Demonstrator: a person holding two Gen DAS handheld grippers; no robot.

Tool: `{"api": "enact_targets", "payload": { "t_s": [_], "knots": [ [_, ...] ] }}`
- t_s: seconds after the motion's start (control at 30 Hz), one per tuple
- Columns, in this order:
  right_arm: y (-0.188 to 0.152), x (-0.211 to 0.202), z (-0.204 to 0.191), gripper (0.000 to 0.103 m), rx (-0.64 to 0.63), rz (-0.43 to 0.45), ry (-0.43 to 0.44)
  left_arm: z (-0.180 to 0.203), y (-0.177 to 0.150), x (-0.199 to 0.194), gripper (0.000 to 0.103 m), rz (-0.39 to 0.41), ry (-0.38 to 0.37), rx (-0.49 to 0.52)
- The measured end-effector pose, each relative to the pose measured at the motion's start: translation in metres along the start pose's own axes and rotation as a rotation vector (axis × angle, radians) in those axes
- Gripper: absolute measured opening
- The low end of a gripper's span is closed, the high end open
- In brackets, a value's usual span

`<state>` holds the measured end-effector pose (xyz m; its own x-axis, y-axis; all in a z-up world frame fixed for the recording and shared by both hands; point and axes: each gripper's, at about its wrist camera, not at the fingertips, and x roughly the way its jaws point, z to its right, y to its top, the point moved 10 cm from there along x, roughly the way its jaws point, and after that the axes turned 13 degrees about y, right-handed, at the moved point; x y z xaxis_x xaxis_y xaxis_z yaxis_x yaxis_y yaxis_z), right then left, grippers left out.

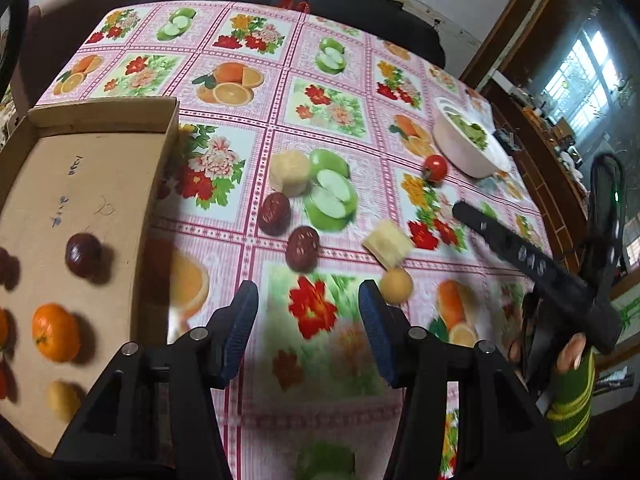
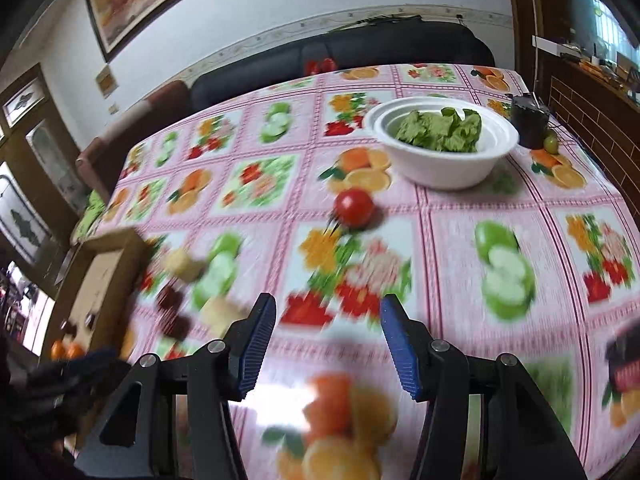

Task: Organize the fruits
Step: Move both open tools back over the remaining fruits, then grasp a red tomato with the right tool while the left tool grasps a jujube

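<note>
Two tongs: left tongs (image 1: 308, 312) and right tongs (image 2: 328, 332), both spread wide, grasping nothing
Dates on tabletop (image 1: 248, 60): two (image 1: 274, 213), mid-tabletop
Pale chunks: two (image 1: 291, 172)
Tomato: one (image 1: 435, 168), beside white bowl (image 1: 460, 152)
Cardboard box (image 1: 160, 152): left edge; one whole orange (image 1: 55, 332)

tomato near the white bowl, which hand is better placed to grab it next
Right, probably. The right tool is open and aimed almost straight at the tomato. The left tool faces the dates, with the tomato far off to its right.
</note>
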<state>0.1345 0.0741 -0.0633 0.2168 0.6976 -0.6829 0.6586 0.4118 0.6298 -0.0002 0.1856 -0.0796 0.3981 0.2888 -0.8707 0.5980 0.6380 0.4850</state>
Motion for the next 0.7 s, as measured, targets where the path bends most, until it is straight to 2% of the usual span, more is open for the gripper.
{"api": "enact_targets", "payload": {
  "t_s": [0.17,0.33,0.4,0.47,0.57,0.63,0.7],
  "knots": [
    [0.026,0.028,0.016,0.057,0.002,-0.001,-0.019,0.002,0.008,0.017,0.05,-0.013,0.019,0.0],
    [0.036,0.054,0.025,0.057,-0.008,-0.024,-0.03,0.007,0.01,0.034,0.05,-0.032,0.029,0.014],
    [0.039,0.062,0.027,0.056,-0.015,-0.03,-0.039,0.009,0.013,0.037,0.05,-0.013,0.04,0.03],
    [0.041,0.069,0.03,0.056,-0.02,-0.037,-0.048,0.01,0.015,0.039,0.044,-0.003,0.046,0.039],
    [0.048,0.075,0.032,0.055,-0.037,-0.034,-0.066,0.013,0.018,0.041,0.029,0.004,0.023,0.047],
    [0.052,0.078,0.033,0.035,-0.05,-0.035,-0.079,0.012,0.017,0.04,0.023,0.009,0.019,0.05],
    [0.052,0.079,0.033,0.035,-0.06,-0.039,-0.085,0.012,0.014,0.039,0.019,0.009,0.004,0.05]
  ]
}}
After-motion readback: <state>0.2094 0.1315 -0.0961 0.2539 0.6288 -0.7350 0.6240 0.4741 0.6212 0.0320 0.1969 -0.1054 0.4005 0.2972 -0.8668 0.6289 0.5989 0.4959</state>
